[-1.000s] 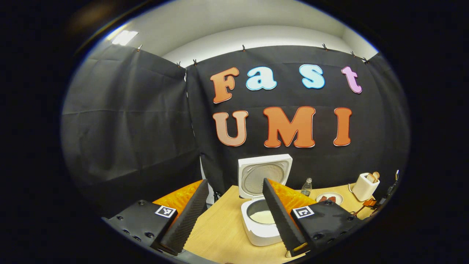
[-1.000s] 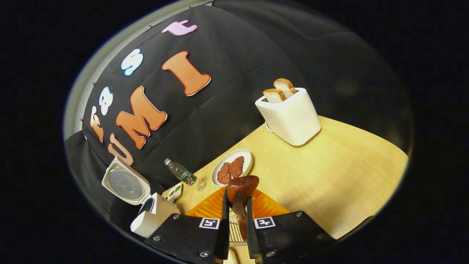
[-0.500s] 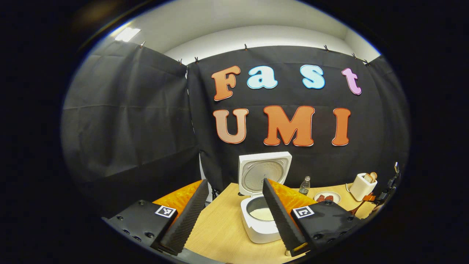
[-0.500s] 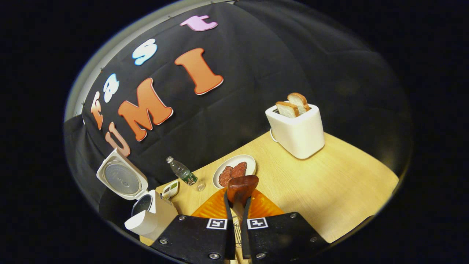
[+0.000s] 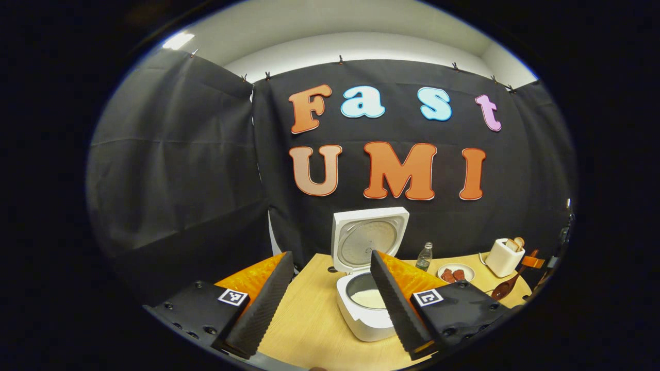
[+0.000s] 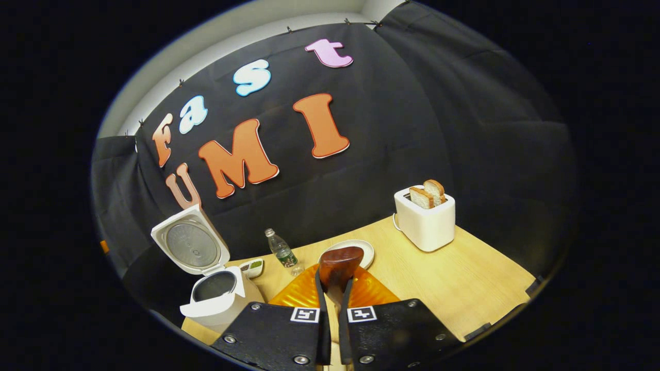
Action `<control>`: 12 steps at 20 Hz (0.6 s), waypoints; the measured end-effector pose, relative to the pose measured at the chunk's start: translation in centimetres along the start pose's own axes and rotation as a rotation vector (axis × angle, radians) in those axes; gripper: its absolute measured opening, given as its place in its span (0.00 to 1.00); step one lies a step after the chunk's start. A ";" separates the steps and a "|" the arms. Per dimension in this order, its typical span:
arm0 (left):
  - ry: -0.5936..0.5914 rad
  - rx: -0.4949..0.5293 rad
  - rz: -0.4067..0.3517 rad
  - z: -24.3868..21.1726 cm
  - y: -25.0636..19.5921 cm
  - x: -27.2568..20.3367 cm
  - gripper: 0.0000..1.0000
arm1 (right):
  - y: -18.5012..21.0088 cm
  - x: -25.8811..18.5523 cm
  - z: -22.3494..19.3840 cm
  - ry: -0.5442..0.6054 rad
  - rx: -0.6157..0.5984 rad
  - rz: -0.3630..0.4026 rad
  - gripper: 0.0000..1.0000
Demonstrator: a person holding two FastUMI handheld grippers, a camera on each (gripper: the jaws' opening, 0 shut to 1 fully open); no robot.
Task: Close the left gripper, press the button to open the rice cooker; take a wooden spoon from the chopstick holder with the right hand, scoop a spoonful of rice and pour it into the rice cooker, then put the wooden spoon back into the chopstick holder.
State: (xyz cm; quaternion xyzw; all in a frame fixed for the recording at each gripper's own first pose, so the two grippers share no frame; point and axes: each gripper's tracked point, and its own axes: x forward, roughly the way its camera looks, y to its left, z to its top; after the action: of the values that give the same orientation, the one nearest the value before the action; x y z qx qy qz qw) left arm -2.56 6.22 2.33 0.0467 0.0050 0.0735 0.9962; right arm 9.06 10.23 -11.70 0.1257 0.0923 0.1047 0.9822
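Observation:
The white rice cooker (image 5: 367,319) stands on the wooden table with its lid (image 5: 369,238) up and white rice (image 5: 369,299) in the pot. My left gripper (image 5: 330,255) is open and empty, held back from the cooker, whose pot shows between the fingers. In the right gripper view, my right gripper (image 6: 334,289) is shut on the handle of a dark wooden spoon (image 6: 339,262), whose bowl sticks up past the fingertips. The cooker (image 6: 216,299) lies to its lower left. In the left gripper view the spoon (image 5: 502,289) hangs at the far right over the table.
A water bottle (image 6: 281,250), a white plate (image 6: 363,248) and a white toaster (image 6: 425,224) holding bread slices stand along the back of the table (image 6: 464,288). A small dish (image 6: 252,266) sits beside the cooker. Black cloth walls the booth.
My right gripper closed on the spoon handle, then rose and levelled out with the spoon; the wire holder below it dropped out of view. The left gripper drew back slightly, still open.

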 end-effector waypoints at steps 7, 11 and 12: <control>-0.009 0.005 -0.076 0.3 3.1 1.8 1.00 | 5.5 -2.2 -3.6 -0.016 -0.030 0.003 0.05; -0.021 0.012 -0.097 0.6 5.0 2.5 1.00 | 7.4 -2.0 -7.0 0.003 -0.073 -0.016 0.06; -0.027 0.022 -0.090 0.7 5.8 2.6 1.00 | 7.5 -1.9 -7.9 0.011 -0.089 -0.028 0.06</control>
State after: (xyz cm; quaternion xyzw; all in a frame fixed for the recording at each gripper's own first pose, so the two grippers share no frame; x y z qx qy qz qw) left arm -0.87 12.27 3.55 0.0584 -0.0053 0.0281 0.9979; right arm 4.20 18.72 -16.91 0.0801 0.0946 0.0958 0.9877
